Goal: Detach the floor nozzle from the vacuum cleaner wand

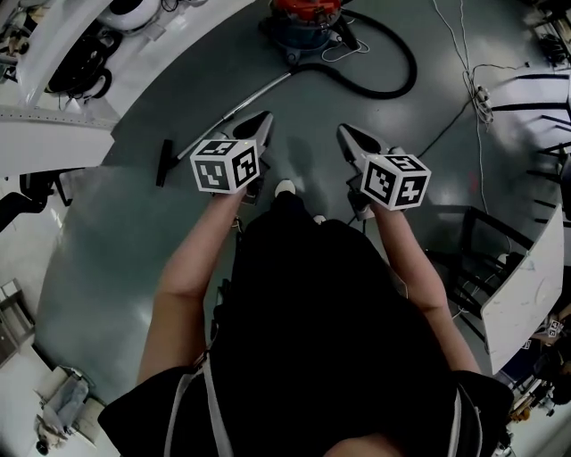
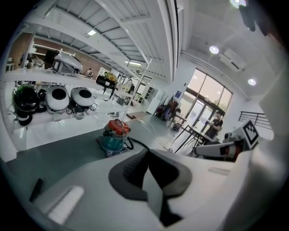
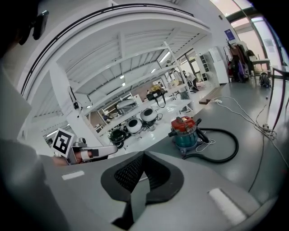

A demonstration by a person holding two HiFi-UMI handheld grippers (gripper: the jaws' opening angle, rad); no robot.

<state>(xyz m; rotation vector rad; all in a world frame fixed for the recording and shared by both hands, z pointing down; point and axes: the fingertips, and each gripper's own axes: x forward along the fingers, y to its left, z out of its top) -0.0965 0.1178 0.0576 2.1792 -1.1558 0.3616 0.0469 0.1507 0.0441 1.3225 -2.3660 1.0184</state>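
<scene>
Left gripper (image 1: 263, 121) and right gripper (image 1: 344, 134): both sets of jaws clenched with nothing between them, held out over the grey floor (image 1: 116, 268). The flat black floor nozzle (image 1: 165, 162) lies ahead to my left, still joined to the slim silver metal wand (image 1: 275, 86). The wand runs back toward the red-and-teal canister vacuum (image 1: 303, 25). Risk: the smooth wand slips or rolls in one grip, so a pull drags everything instead of parting the joint.

The vacuum cleaner (image 1: 303, 27) is showing a red top over a teal body — its hose (image 1: 397, 67) is looking black. The floor nozzle (image 1: 164, 162) is appearing black, possibly dark grey. The left claw (image 1: 265, 120) and right claw (image 1: 344, 134) are carrying white cubes with black squares.
</scene>
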